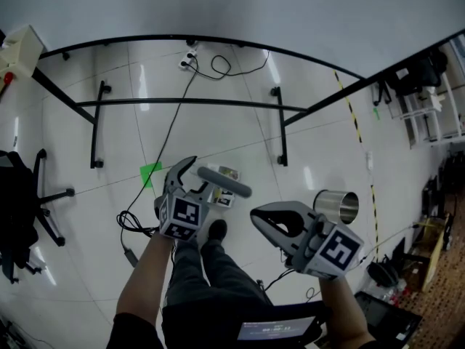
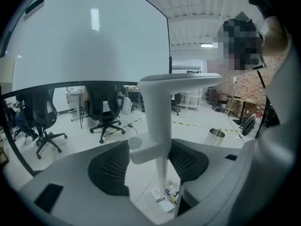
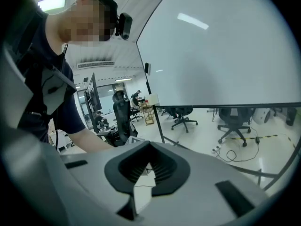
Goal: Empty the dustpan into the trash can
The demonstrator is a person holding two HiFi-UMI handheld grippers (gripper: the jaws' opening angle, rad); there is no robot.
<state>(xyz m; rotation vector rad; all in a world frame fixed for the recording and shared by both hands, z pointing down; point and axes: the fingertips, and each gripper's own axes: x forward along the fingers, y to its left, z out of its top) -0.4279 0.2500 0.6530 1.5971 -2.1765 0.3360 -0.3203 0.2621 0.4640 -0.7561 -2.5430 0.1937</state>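
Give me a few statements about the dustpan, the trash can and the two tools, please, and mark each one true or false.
1. The left tool is closed on the dustpan's handle. True.
2. The right tool holds a brush. False: it is shut and empty.
3. The trash can has a lid on. False: its top is open.
4. There is litter in the dustpan. True.
5. The dustpan is tipped over the trash can's mouth. False: in the head view it is well to the left of the can, apart from it.
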